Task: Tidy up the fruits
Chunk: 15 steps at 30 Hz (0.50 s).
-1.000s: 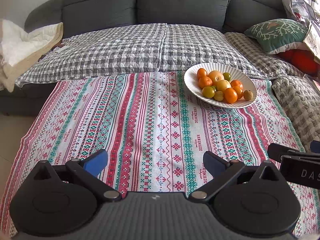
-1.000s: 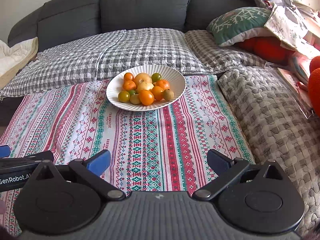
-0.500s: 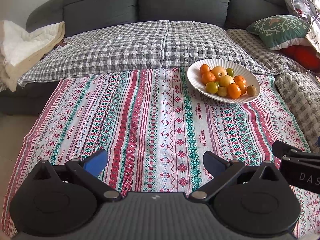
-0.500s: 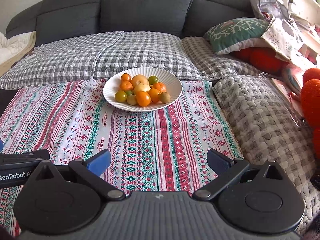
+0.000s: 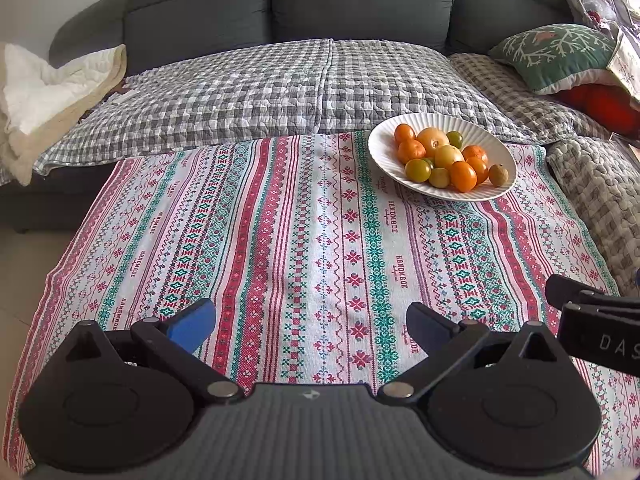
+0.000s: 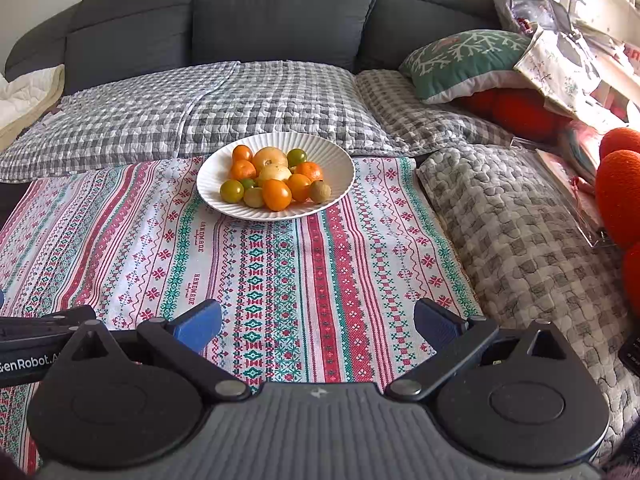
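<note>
A white ribbed plate (image 5: 384, 148) (image 6: 340, 168) stands at the far right of a patterned tablecloth (image 5: 280, 240) (image 6: 300, 272). It holds several small fruits (image 5: 444, 156) (image 6: 276, 176): orange, yellow and green ones, and one brownish one at the right. My left gripper (image 5: 310, 326) is open and empty, low over the cloth's near part, left of the plate. My right gripper (image 6: 318, 326) is open and empty, near the cloth's front edge, with the plate straight ahead and far off.
A grey sofa with checked quilts (image 5: 280, 88) runs behind the table. A green cushion (image 6: 468, 60) and orange plush items (image 6: 620, 192) lie at the right. A quilted blanket (image 6: 520, 240) borders the cloth's right edge. A white blanket (image 5: 48, 88) lies at the far left.
Both grippers have risen and pulled back a little, so the plate sits slightly farther off and more of the cloth shows. Both stay open and empty.
</note>
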Available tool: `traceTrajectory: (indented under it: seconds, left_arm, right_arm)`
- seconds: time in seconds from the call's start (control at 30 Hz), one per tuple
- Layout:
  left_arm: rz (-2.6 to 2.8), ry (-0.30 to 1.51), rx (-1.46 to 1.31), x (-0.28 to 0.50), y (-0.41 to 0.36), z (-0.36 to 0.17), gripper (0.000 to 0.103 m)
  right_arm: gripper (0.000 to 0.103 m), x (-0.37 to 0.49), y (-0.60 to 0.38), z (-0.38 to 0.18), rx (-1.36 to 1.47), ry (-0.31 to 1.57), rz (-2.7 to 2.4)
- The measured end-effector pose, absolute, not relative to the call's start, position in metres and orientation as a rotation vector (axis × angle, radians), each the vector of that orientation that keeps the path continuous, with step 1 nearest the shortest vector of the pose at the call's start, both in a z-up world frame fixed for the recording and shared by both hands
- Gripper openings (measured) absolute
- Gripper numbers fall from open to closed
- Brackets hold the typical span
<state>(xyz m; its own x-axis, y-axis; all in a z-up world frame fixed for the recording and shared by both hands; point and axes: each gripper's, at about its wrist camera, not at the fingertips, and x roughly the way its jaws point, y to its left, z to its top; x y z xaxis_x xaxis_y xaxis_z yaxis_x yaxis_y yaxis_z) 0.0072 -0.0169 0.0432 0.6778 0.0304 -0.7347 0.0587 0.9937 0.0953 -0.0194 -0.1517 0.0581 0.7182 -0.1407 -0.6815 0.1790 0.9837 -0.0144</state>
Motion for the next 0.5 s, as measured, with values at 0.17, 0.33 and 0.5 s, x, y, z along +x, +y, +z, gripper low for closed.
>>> traceTrajectory:
  seconds: [0.17,0.33,0.5]
  left_arm:
    - [-0.017,0.827,0.115,0.0071,-0.0169,0.0433,0.094]
    - [-0.016,0.827,0.114,0.0071,-0.0172,0.0436,0.094]
    - [-0.017,0.827,0.114,0.0070,-0.0167,0.0435,0.094]
  right_arm:
    - [0.103,-0.0192,-0.1516,0.0591,0.053,0.747,-0.181]
    - [0.103,-0.0186,-0.1518,0.0592,0.053,0.747,-0.179]
    - [0.103,-0.0186,-0.1506,0.0591,0.050,0.747,-0.178]
